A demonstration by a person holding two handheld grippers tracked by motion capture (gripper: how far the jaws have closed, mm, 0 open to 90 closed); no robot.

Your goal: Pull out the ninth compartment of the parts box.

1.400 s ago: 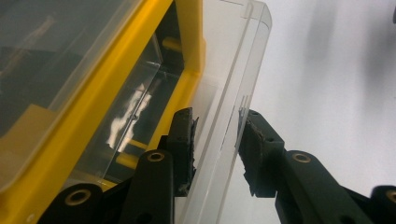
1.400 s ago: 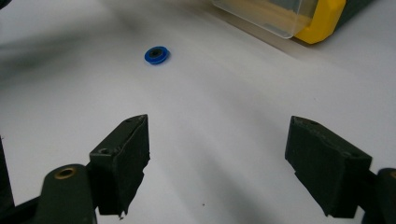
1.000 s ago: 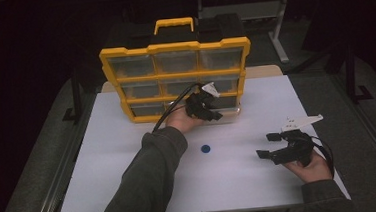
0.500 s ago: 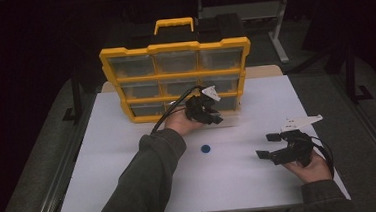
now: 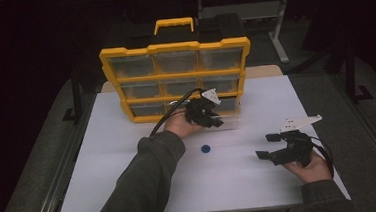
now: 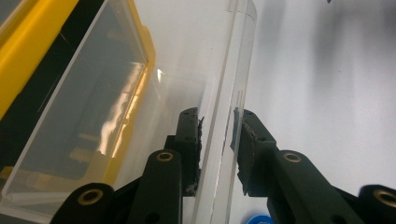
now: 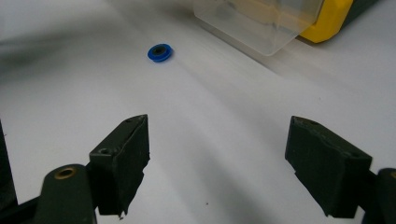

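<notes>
While the white counter (image 5: 129, 155) carries everything, the yellow organizer (image 5: 176, 79) stands upright just beyond the left gripper (image 5: 207, 113). Clear drawer (image 6: 140, 116) is pulled partway out of its bottom row; left gripper (image 6: 219, 144) jaws have just been closing and now pinch the drawer's front wall between the pads. Right gripper (image 5: 271, 146) rests near the counter edge, well apart, jaws wide open, holding nothing. Small blue ring (image 7: 160, 52) lies ahead of it, between both grippers.
</notes>
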